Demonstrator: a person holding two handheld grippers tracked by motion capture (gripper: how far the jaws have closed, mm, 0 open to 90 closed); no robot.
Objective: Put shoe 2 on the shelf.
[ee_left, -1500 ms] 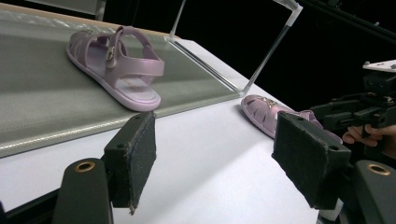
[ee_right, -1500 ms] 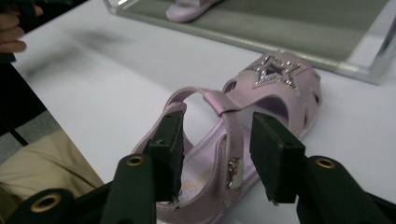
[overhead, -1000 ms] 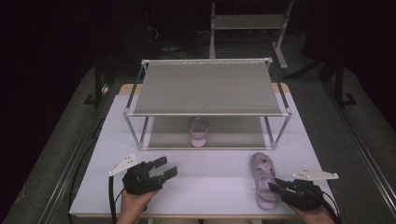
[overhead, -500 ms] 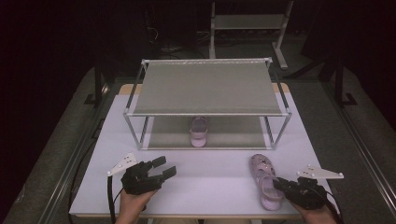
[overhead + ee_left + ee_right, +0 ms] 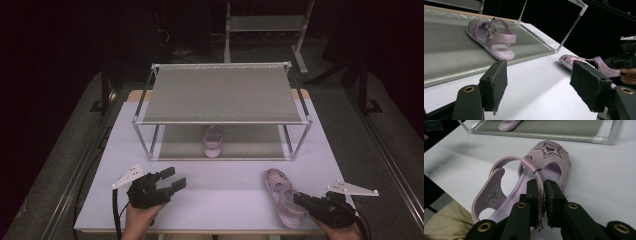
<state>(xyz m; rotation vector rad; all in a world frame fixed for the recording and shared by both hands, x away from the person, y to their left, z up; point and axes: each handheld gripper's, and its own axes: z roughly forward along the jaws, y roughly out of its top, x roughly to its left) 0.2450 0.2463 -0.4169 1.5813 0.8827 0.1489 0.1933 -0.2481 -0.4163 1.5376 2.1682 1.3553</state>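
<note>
One sandal point(image 5: 212, 141) sits on the rack's lower shelf point(image 5: 250, 145); our right hand-held gripper point(image 5: 542, 195) has just clenched the second sandal's point(image 5: 524, 185) strap near the desk's point(image 5: 225, 200) front edge; left hand-held gripper point(image 5: 539, 85) released.

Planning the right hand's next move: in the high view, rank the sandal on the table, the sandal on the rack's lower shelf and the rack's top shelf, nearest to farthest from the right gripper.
1. Sandal on the table: in the right gripper, strap between its pads.
2. Sandal on the lower shelf: ahead, toward the left.
3. Top shelf: above that, farthest back.
</note>
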